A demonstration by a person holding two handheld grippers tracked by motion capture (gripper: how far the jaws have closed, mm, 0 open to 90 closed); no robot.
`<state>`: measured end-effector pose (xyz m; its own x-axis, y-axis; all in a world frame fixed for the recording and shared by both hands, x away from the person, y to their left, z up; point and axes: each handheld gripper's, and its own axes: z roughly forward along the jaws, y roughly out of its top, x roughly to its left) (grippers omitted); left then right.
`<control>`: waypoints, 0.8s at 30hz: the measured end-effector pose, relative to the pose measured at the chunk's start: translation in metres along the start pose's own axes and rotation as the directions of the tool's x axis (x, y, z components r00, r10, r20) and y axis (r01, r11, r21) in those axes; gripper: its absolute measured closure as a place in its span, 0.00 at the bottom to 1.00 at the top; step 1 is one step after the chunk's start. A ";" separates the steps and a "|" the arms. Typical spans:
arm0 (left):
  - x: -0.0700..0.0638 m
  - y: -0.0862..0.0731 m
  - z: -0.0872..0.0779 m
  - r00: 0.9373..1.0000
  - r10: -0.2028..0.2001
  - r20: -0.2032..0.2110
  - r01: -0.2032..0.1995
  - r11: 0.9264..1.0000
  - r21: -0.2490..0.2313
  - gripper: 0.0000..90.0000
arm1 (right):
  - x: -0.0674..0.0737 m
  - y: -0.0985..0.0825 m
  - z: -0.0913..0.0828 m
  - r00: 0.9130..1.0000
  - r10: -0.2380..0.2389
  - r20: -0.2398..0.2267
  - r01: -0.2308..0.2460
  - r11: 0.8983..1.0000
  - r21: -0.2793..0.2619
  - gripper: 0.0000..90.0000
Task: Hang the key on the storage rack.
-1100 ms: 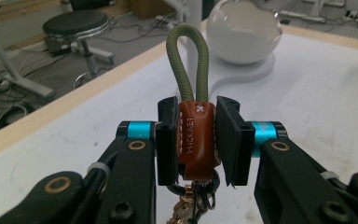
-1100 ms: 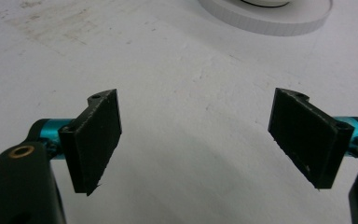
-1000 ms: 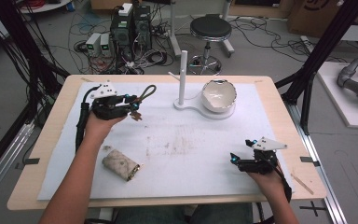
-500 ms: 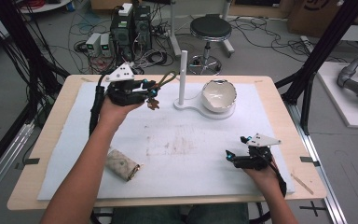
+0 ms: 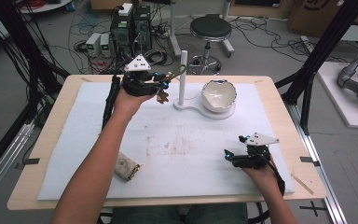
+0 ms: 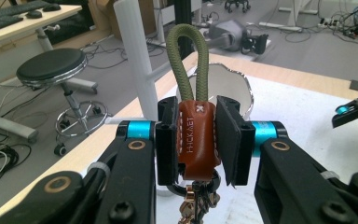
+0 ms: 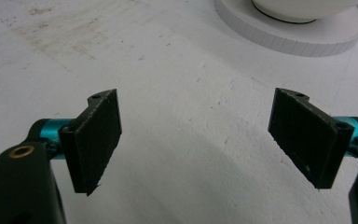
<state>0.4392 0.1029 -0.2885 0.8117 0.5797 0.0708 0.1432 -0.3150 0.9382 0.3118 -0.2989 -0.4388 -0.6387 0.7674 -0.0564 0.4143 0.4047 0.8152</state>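
The keychain [image 6: 196, 135] sits clamped between the two black pads [image 6: 166, 140] of the left gripper [image 6: 196, 140], which press on either side of its brown leather tab. White stitching runs down the tab's edges, a small white cross is sewn near its top, and embossed lettering runs along its length, reading something like "HICKMET", though the letters are too faint to be sure. An olive-green cord loop [image 6: 189, 60] rises straight up from between the fingers, and brass-coloured metal hardware [image 6: 193, 203] hangs just below them. In the high view the left gripper [image 5: 161, 84] holds the keychain [image 5: 162, 95] in the air above the far part of the white mat [image 5: 177, 144], with the loop [image 5: 177, 72] reaching toward the upright white post [image 5: 182, 77] just beyond the fingertips. That post stands on a flat white base [image 5: 191, 106] which also carries a white bowl [image 5: 219, 95] with a jagged, eggshell-like rim; nothing can be seen inside it.

The right gripper [image 7: 209, 140] has its jaws standing wide apart with only bare mat between them, and the rim of the white base [image 7: 307, 42] lies well ahead of its pads. A small crumpled beige bundle [image 5: 127, 167] rests on the mat, well apart from both grippers
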 end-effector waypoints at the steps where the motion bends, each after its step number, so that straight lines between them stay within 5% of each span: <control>1: 0.000 -0.001 0.002 1.000 0.002 0.000 -0.002 1.000 0.004 0.78 | 0.000 0.000 0.000 1.000 -0.002 0.000 0.002 1.000 0.001 0.19; 24: 0.008 -0.011 0.030 0.999 -0.009 -0.048 0.012 0.997 0.077 0.77 | -0.001 -0.002 0.000 1.000 0.005 0.002 -0.005 1.000 0.009 0.19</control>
<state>0.4611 0.0885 -0.3081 0.7821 0.6182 0.0791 0.1964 -0.3650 0.9101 0.3115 -0.3003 -0.4404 -0.6353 0.7704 -0.0538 0.4231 0.4055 0.8103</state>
